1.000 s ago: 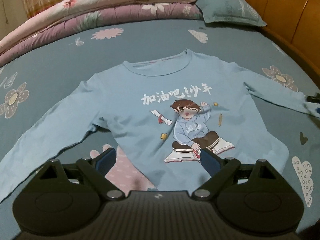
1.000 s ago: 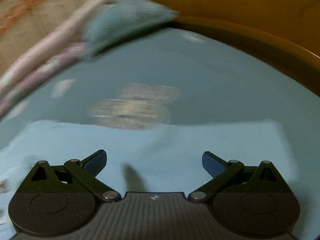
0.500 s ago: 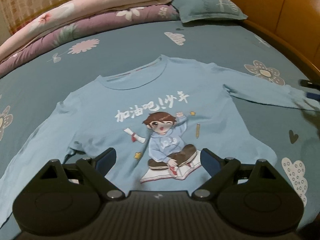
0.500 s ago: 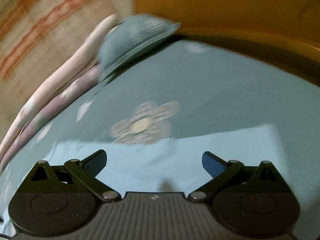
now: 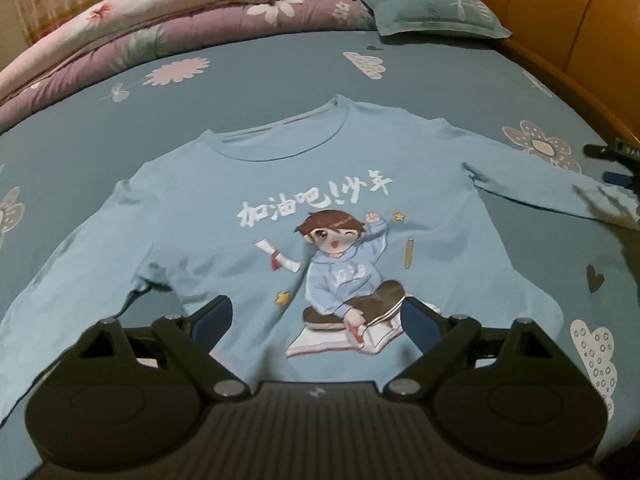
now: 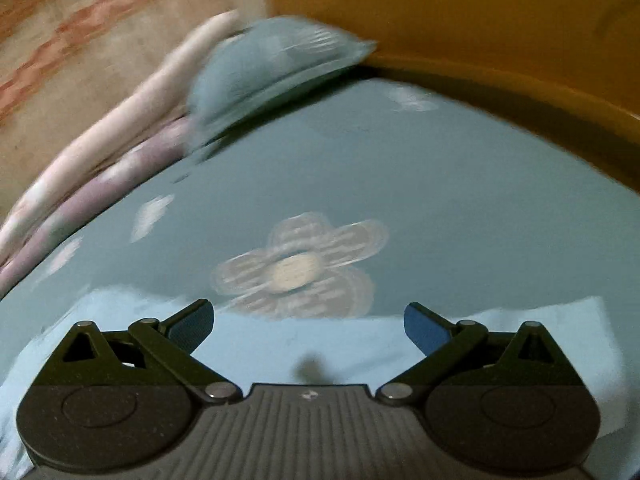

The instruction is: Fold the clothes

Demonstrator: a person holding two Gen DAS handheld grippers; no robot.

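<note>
The left gripper [image 5: 316, 316] is open wide with nothing between its 2 fingers; beyond them the shirt [image 5: 280, 208] lies flat, face up, on the bed [image 5: 280, 80]. Its hem is hidden under the gripper body. The right gripper [image 6: 308, 326] is also open and empty, above one sleeve [image 6: 304, 344], whose end is cut off. Farther out the pillow [image 6: 276, 64] is blurred.
</note>
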